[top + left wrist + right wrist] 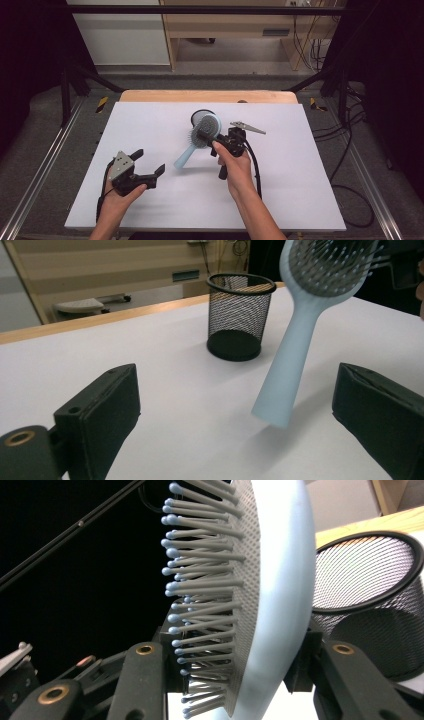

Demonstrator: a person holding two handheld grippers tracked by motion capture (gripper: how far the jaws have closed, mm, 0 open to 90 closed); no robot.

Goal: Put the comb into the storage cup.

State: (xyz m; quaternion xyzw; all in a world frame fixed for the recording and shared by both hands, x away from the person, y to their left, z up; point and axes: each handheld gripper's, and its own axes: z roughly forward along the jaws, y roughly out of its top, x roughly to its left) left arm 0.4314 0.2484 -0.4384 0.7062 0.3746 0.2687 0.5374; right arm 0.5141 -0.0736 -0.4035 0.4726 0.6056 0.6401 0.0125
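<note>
Left claw [150, 162] spread empty, right claw [207, 142] clamping pale-blue hairbrush [197, 142], unlabelled mesh cup [239, 315]

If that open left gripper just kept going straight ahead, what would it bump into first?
Probably the hairbrush: its pale blue handle hangs just ahead between the left gripper jaws. The mesh cup stands farther back.

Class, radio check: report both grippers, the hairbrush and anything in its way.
Left gripper open, empty. Right gripper shut on pale blue plastic hairbrush, held by its head above the table. Black mesh cup beyond, upright; nothing blocking.

A lab: metal frame [75, 80] (black-curtained), loose cables [350, 150].
</note>
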